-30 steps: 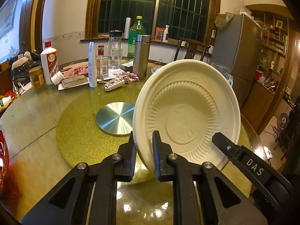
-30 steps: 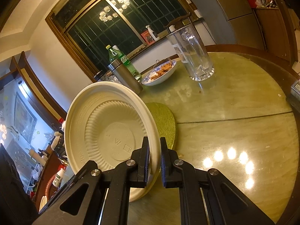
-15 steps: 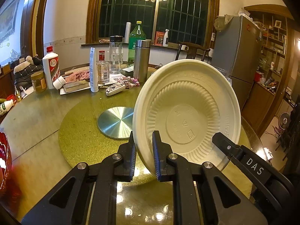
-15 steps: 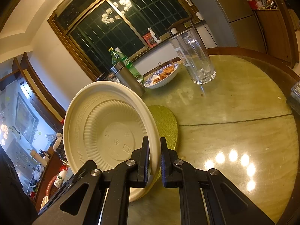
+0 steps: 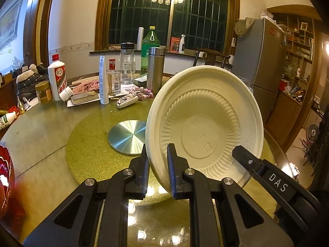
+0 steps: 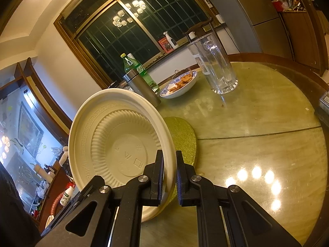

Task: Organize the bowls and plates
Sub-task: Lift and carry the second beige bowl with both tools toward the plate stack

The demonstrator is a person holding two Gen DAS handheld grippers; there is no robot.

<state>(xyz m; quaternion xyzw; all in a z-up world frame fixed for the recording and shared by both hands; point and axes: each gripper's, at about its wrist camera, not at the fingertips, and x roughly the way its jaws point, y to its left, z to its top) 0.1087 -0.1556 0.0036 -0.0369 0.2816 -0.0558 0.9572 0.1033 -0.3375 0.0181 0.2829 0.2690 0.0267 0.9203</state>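
A cream disposable plate (image 5: pixel 205 127) is held on edge above the round table, its ribbed underside facing both cameras. My left gripper (image 5: pixel 158 160) is shut on its lower left rim. My right gripper (image 6: pixel 169 170) is shut on the opposite rim of the same plate (image 6: pixel 115 142). The right gripper's black finger marked DAS (image 5: pixel 267 175) shows in the left wrist view at the plate's lower right. The plate hides part of the table behind it.
A gold turntable mat (image 5: pixel 92 144) with a silver disc (image 5: pixel 127 135) lies at the table's centre. Bottles, a steel flask (image 5: pixel 155 70) and clutter stand at the far side. A blue-rimmed bowl of food (image 6: pixel 178 84) and a clear pitcher (image 6: pixel 213 63) stand at the right. A red object (image 5: pixel 6 177) sits at the left edge.
Both grippers keep hold of the plate. The left wrist view has drifted slightly, so the table items sit a little lower and to the right; the plate has barely moved.
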